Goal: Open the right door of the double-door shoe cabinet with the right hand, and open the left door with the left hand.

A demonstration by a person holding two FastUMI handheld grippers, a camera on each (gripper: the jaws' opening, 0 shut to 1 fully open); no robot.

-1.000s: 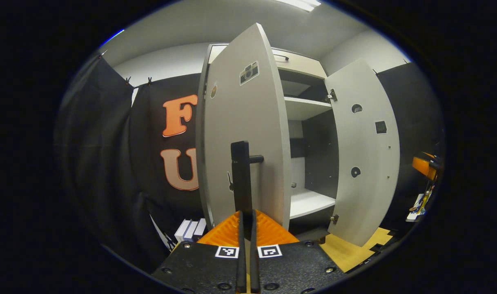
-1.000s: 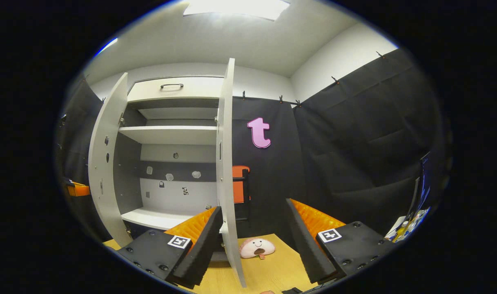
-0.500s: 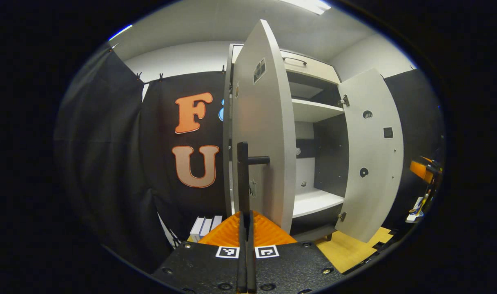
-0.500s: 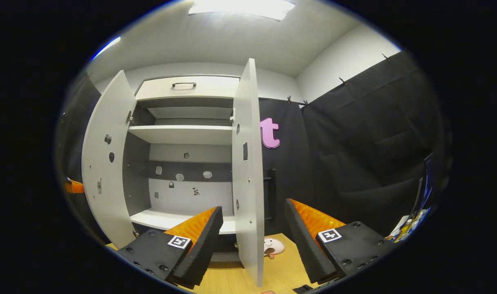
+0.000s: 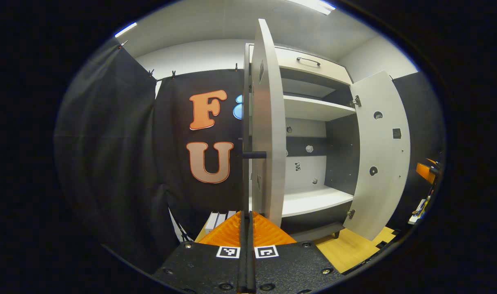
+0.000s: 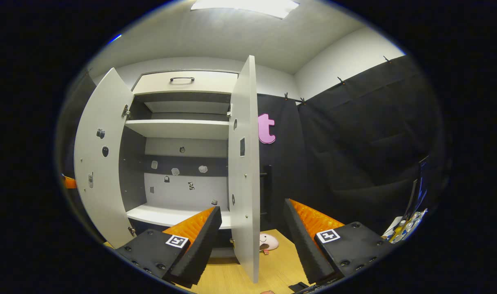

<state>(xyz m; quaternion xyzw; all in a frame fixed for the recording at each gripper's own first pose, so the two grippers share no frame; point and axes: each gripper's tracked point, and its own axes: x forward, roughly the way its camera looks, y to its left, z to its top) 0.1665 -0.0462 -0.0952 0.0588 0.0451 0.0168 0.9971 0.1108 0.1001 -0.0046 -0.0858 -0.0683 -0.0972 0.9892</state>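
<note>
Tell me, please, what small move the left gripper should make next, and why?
Probably open the left gripper and let go: its fingers are closed on the black bar handle of the light grey left door, which already stands swung wide from the cabinet. The light grey right door is open too, with the right gripper open and clear of it.

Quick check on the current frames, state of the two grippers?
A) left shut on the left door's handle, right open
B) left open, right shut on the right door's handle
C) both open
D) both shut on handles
A: in the left gripper view the left gripper is closed on the left door's handle; in the right gripper view the right gripper has its fingers spread wide, nothing pressed between them.
</note>
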